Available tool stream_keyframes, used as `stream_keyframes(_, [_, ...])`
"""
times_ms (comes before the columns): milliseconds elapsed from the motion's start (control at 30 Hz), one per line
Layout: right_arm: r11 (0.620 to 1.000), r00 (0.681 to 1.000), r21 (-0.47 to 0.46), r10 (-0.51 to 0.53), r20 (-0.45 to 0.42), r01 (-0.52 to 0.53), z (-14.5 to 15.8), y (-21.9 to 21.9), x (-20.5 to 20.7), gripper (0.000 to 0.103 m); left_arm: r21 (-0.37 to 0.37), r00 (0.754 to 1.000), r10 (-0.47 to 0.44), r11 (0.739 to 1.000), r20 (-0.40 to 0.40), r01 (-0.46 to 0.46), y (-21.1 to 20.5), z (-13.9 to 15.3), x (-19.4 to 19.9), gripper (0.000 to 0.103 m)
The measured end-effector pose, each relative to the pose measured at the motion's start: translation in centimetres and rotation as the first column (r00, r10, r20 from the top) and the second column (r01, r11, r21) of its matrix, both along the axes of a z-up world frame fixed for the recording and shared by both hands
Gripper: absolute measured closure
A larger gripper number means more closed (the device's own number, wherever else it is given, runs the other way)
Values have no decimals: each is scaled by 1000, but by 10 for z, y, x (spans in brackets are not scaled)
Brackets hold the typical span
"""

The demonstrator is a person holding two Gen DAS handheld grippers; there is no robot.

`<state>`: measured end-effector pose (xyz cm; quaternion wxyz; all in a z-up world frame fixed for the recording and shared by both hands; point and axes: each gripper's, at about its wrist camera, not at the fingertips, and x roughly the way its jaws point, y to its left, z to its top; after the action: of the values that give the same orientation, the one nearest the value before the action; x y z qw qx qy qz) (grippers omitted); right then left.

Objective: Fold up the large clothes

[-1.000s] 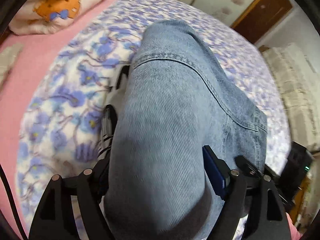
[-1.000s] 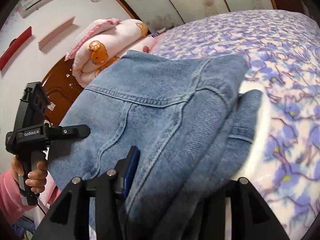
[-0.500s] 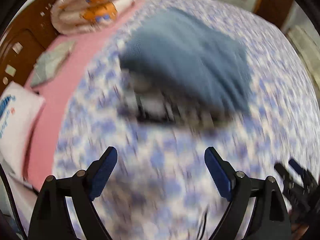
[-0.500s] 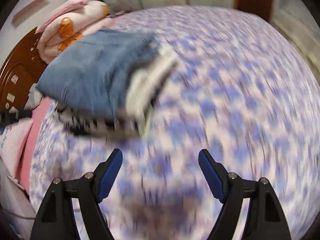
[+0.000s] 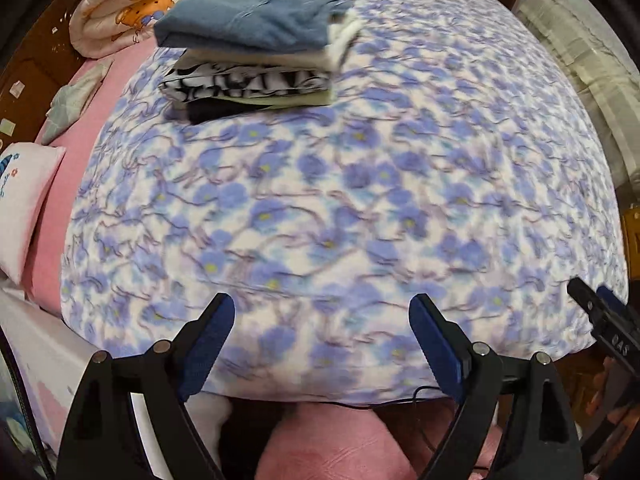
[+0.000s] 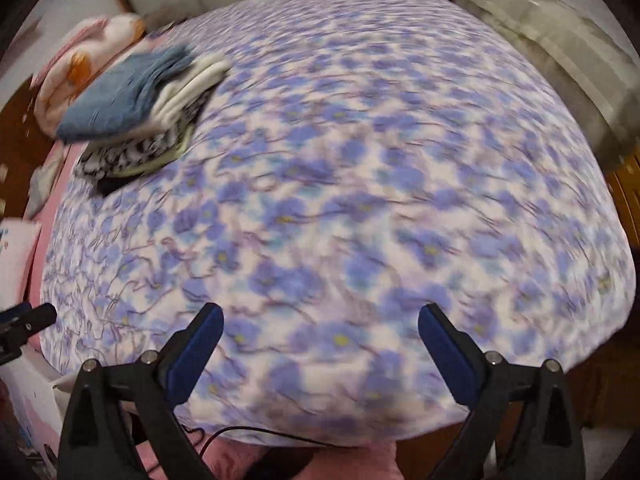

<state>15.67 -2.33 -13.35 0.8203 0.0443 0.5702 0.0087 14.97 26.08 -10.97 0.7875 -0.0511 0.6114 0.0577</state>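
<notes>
Folded blue jeans (image 5: pixel 248 20) lie on top of a stack of folded clothes (image 5: pixel 256 80) at the far left of the bed; the same jeans (image 6: pixel 124 92) show in the right wrist view. My left gripper (image 5: pixel 322 320) hangs open over the near edge of the bed, nothing between its blue pads (image 5: pixel 430 328). My right gripper (image 6: pixel 320 328) is also over the near edge, its jaws opening wide and empty. Both are far from the stack. In the left wrist view the other gripper's tip (image 5: pixel 600 320) shows at the right edge.
A blue-flowered quilt (image 5: pixel 360 200) covers the bed. A rolled bear-print blanket (image 5: pixel 120 8) and a pink pillow (image 5: pixel 24 200) lie at the left on a pink sheet (image 5: pixel 80 132). A striped cloth bundle (image 6: pixel 552 40) sits beyond the bed's right side. A black cable (image 6: pixel 248 434) runs below the quilt edge.
Both grippers let go of the jeans, which now rest on the stack, and pulled back toward the near edge of the bed. The right jaws spread wider.
</notes>
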Motion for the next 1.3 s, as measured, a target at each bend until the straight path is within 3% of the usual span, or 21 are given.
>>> stream_keyframes(100, [1000, 999, 11, -25, 24, 25, 14, -46, -20, 4, 18, 997, 24, 1000, 78, -25, -40, 17, -7, 15])
stream_keyframes(233, [999, 999, 15, 43, 10, -43, 26, -94, -31, 4, 27, 989, 58, 998, 139, -63, -103, 35, -19, 15])
stream_keyframes(400, [995, 995, -28, 96, 24, -95, 59, -139, -41, 3, 29, 982, 16, 999, 189, -22, -169, 64, -29, 15])
stream_keyframes(600, [989, 993, 84, 120, 11, -120, 88, -166, -51, 3, 34, 982, -30, 999, 188, 24, -223, 77, -44, 8])
stream_keyframes(700, [990, 992, 61, 122, 28, -123, 95, -168, -60, 2, -11, 986, -9, 1000, 166, 11, -235, 77, -51, 8])
stream_keyframes(767, [988, 990, 62, 139, 37, -141, 98, -167, -65, 2, -37, 989, 29, 999, 146, -24, -240, 75, -59, 2])
stream_keyframes(900, [980, 982, 62, 188, 35, -190, 98, -165, -74, 2, 4, 990, 9, 1000, 138, -9, -253, 73, -67, 1])
stream_keyframes(1300, [973, 970, 37, 222, 96, -226, 110, -166, -82, 0, -3, 981, 17, 1000, 196, -16, -254, 83, -81, 1])
